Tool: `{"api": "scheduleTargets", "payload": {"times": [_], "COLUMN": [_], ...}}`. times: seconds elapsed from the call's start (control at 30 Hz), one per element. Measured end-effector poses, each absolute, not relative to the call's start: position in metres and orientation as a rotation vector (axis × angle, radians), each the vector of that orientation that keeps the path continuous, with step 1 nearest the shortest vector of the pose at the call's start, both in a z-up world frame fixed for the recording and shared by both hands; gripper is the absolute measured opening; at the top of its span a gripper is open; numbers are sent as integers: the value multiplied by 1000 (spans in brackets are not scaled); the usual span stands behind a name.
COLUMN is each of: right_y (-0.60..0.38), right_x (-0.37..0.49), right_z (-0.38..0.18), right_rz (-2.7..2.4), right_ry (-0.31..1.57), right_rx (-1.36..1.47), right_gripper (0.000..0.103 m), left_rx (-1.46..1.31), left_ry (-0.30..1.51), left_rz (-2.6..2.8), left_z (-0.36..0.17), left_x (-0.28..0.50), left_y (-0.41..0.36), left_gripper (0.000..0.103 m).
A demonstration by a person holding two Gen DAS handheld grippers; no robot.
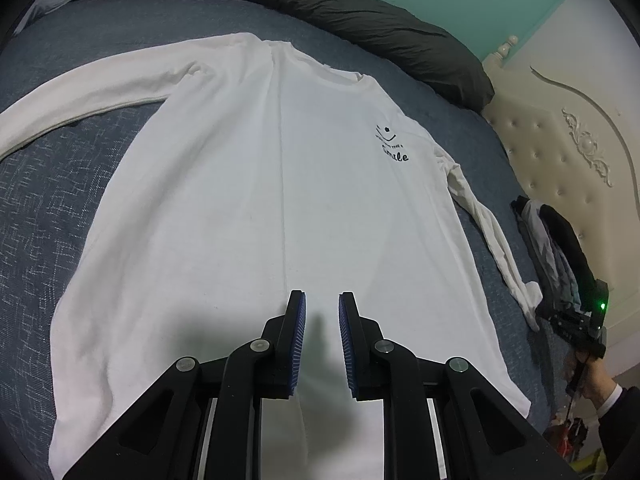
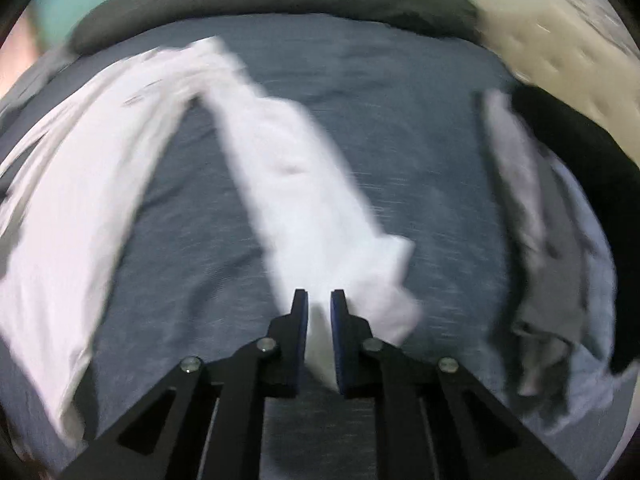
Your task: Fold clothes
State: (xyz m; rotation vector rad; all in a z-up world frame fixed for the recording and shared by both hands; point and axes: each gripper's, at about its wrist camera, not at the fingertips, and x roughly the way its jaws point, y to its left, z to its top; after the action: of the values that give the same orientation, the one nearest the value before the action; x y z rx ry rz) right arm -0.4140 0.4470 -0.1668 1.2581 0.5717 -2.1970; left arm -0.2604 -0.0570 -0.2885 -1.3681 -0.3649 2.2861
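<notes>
A white long-sleeved shirt (image 1: 280, 200) with a small black "Smile" print (image 1: 394, 148) lies flat, front up, on the blue bedspread (image 1: 60, 208). Its left sleeve (image 1: 100, 96) stretches out to the left. My left gripper (image 1: 322, 300) hovers over the lower middle of the shirt, its jaws a little apart with nothing between them. The right sleeve (image 2: 304, 184) runs down toward my right gripper (image 2: 319, 294), whose blue pads are shut on the cuff end. The right wrist view is blurred by motion. A hand (image 1: 596, 380) holds that gripper at the bed's right side.
A dark grey bolster (image 1: 320, 12) lies along the far edge of the bed. A cream tufted headboard (image 1: 560, 132) stands at the right. A pile of dark and grey clothes (image 2: 560, 220) lies on the bed right of the sleeve.
</notes>
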Motion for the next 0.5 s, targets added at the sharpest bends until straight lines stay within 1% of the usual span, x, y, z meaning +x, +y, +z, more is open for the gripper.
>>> {"api": "scheduleTargets", "payload": {"times": [0.07,0.27,0.33,0.4,0.43,0.47,0.5], "right_y": [440,479,488,492,492,492,491], "right_x": [-409,-428,-437,-442,-444,-446,-448], "right_z": [-172,-162,-165,-171,-176,-181,-185], "right_rz": [-2158,-2347,-2392,-2400,-2382,-2369,-2355], "right_ry": [612,418,388,383,372,355,337], "right_rx": [1276,1341,1389,1437,1474,1495,1516], "right_gripper": [11,11,13,28,44,50,50], "left_rx": [-1367,-1365,-1368,-1368,-1368,-1368,-1368], "left_ry": [-364,-367,-368,-366,-365,-363,-361], "left_rz": [2285,2288,2288,2286,2285,2284,2285], "left_z": [-288,-288,-288,-288,-288,-289,-289], "left_x": [-260,-259,-259,-258,-258,-258,-258], "left_y": [-56,-55,-55,-54,-54,-54,-54], "left_gripper": [19,19,19,19,19,19,19]}}
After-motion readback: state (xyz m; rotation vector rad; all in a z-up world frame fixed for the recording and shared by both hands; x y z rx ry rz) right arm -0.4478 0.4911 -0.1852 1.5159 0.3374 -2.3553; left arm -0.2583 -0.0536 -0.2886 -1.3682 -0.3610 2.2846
